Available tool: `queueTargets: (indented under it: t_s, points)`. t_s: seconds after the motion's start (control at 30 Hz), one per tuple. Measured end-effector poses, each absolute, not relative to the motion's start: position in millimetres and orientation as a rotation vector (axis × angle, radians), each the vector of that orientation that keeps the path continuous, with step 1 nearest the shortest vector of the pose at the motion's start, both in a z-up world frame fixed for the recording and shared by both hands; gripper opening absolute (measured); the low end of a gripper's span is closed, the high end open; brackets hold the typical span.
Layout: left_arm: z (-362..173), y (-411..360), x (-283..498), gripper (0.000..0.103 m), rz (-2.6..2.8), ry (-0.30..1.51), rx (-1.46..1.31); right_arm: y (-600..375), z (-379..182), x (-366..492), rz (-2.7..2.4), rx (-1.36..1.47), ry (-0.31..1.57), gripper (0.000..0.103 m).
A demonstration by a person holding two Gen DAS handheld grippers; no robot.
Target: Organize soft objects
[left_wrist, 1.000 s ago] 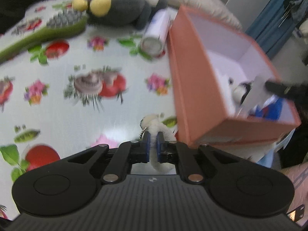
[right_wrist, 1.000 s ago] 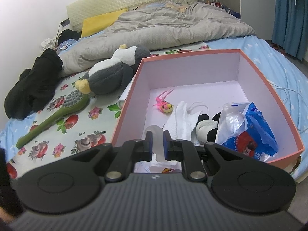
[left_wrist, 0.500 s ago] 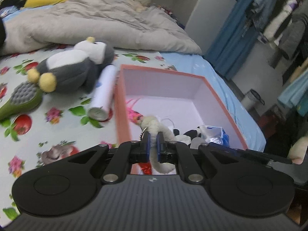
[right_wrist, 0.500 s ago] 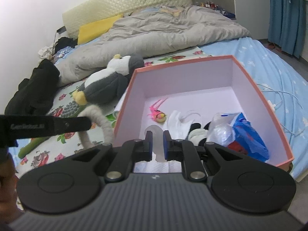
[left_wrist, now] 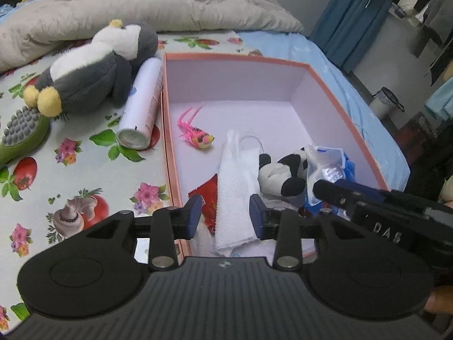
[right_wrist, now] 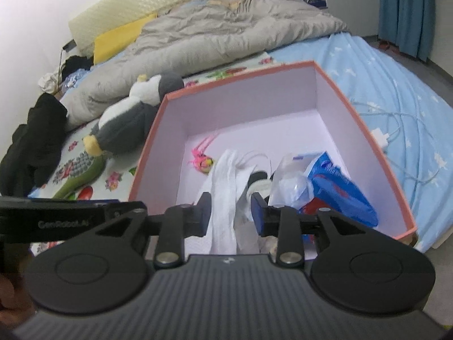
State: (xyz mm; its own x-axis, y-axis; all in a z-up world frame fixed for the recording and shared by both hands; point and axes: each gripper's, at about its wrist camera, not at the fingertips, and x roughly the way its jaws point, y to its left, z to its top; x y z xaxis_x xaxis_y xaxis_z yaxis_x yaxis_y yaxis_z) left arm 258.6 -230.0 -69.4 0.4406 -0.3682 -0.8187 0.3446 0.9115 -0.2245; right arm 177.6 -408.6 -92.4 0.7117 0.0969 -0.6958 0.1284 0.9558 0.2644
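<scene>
An open pink box (left_wrist: 167, 130) (right_wrist: 147, 147) lies on the bed. Inside it are a white cloth (left_wrist: 237, 181) (right_wrist: 226, 187), a black-and-white plush (left_wrist: 280, 172), a pink feathered toy (left_wrist: 198, 137) (right_wrist: 202, 163) and a blue plastic bag (left_wrist: 334, 167) (right_wrist: 337, 187). My left gripper (left_wrist: 225, 216) is open and empty above the box's near end. My right gripper (right_wrist: 230, 215) is open too, over the white cloth. The small cream plush is not in view. A grey penguin plush (left_wrist: 93, 70) (right_wrist: 133, 119) lies left of the box.
A white spray can (left_wrist: 143, 103) lies between the penguin and the box. A green brush (left_wrist: 22, 136) (right_wrist: 82, 175) lies at the left on the fruit-print sheet. A grey duvet (right_wrist: 226, 36) fills the back; black clothes (right_wrist: 34, 141) and a charger cable (right_wrist: 396, 130) flank the box.
My left gripper carried the small cream plush over the box and opened; the plush is gone from its fingers. My right gripper has opened as well.
</scene>
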Motion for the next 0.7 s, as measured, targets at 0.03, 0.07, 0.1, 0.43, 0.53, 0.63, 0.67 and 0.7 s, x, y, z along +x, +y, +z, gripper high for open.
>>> queueTargets:
  t_s: [0.03,0.07,0.1,0.43,0.53,0.63,0.67,0.7]
  points:
    - [-63.6,-227.9,256.6,0.043,-0.444,1.009,-0.026,-409.6,-87.9,175.6,-0.018,0.307,0.771,0.035]
    - [-56.4,-225.6,253.1,0.043,-0.442,0.989,-0.026,-410.2,-81.8,172.9,-0.014,0.307,0.758,0.035]
    - [-48.5,-224.6,250.1,0.043,-0.439,0.975,-0.025,-410.4,-74.5,169.4,-0.011,0.301,0.747,0.035]
    - [25.0,-211.7,196.7,0.043,-0.485,0.84,-0.048,-413.8,-3.0,114.2,-0.003,0.297,0.606,0.034]
    - [38.7,-209.0,175.7,0.043,-0.504,0.814,-0.052,-412.5,10.4,93.3,-0.002,0.304,0.576,0.034]
    - [48.7,-206.3,155.0,0.043,-0.517,0.788,-0.055,-409.2,19.0,75.4,-0.005,0.296,0.551,0.034]
    - [51.1,-205.6,148.3,0.043,-0.52,0.783,-0.057,-407.8,20.7,68.8,-0.004,0.291,0.545,0.034]
    - [53.2,-204.5,141.2,0.043,-0.523,0.778,-0.059,-406.4,21.6,62.5,-0.003,0.286,0.541,0.034]
